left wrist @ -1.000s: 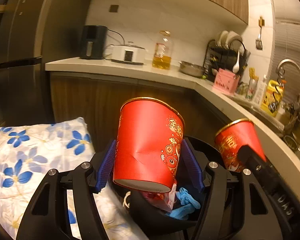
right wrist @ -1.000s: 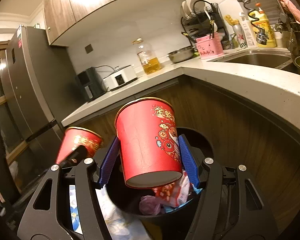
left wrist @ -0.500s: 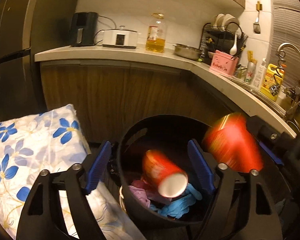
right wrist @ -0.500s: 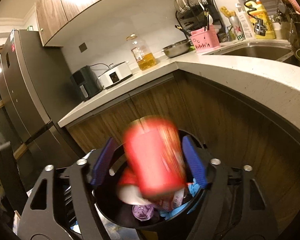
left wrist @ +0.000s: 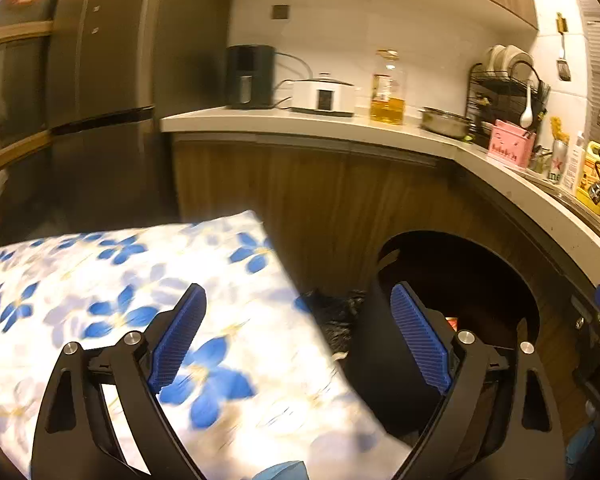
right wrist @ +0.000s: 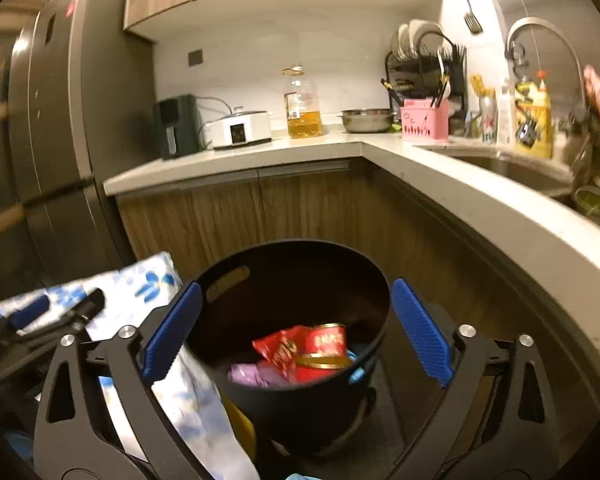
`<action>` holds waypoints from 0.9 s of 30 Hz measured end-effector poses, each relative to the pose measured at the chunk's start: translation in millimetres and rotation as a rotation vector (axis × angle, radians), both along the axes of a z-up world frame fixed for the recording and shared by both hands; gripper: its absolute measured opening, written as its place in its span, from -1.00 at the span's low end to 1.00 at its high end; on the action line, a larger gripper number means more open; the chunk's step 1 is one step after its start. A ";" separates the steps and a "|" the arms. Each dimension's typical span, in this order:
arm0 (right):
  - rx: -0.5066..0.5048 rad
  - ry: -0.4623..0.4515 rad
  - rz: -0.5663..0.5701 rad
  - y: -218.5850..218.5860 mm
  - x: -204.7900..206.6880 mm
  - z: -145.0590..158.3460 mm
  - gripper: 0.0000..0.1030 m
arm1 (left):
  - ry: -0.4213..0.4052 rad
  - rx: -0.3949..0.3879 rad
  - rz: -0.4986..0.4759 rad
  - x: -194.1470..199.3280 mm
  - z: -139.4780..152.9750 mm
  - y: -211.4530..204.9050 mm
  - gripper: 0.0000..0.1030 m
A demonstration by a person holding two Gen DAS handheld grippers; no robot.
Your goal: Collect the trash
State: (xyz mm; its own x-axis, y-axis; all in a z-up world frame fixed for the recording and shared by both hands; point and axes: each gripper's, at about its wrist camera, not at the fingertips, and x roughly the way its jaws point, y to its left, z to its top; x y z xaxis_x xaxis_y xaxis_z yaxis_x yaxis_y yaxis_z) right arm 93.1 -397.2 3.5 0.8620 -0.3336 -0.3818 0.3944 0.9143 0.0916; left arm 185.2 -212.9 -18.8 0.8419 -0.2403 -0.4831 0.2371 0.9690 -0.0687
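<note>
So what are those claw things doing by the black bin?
A person is collecting trash with two grippers. Both the left gripper and right gripper are open and empty. The red cups lie inside the black bin with other rubbish. A flowered cloth sits beside it.

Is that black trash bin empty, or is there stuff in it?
Not empty. The right wrist view shows the black trash bin holding red cups, a red wrapper and something purple.

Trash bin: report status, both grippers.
Left gripper open, empty. Right gripper open, empty. Red cups inside black trash bin. Floral cushion beside bin, nothing blocking.
</note>
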 end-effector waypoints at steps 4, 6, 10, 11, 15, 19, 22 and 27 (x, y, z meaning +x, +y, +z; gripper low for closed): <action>-0.002 0.027 0.026 23.2 -17.7 3.4 0.89 | -0.006 0.024 0.039 -24.6 6.2 26.4 0.84; 0.013 0.034 0.045 31.0 -26.3 5.4 0.89 | -0.013 0.025 0.052 -37.5 9.8 39.0 0.84; 0.014 0.043 0.067 53.1 -46.1 11.3 0.89 | -0.026 0.024 0.060 -64.9 16.5 61.9 0.87; 0.008 0.041 0.071 57.8 -50.6 12.8 0.89 | -0.030 0.030 0.063 -71.2 18.2 65.4 0.87; -0.038 0.046 0.087 82.5 -73.0 16.8 0.89 | -0.043 0.039 0.066 -96.5 20.3 78.7 0.87; -0.054 0.049 0.095 102.3 -93.4 21.4 0.89 | -0.046 0.039 0.075 -117.4 20.3 93.1 0.88; -0.081 0.044 0.083 117.2 -110.1 26.1 0.89 | -0.061 0.037 0.092 -134.8 21.2 107.0 0.88; -0.082 0.044 0.069 130.7 -129.2 27.7 0.89 | -0.064 0.027 0.102 -152.9 22.2 123.1 0.88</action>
State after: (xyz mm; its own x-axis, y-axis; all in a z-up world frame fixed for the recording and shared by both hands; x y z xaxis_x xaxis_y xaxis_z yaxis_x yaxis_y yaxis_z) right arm -36.2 -266.4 31.2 0.8669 -0.3059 -0.3937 0.3326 0.9431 -0.0003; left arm 32.4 -89.7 3.5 0.8907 -0.1397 -0.4327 0.1405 0.9896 -0.0304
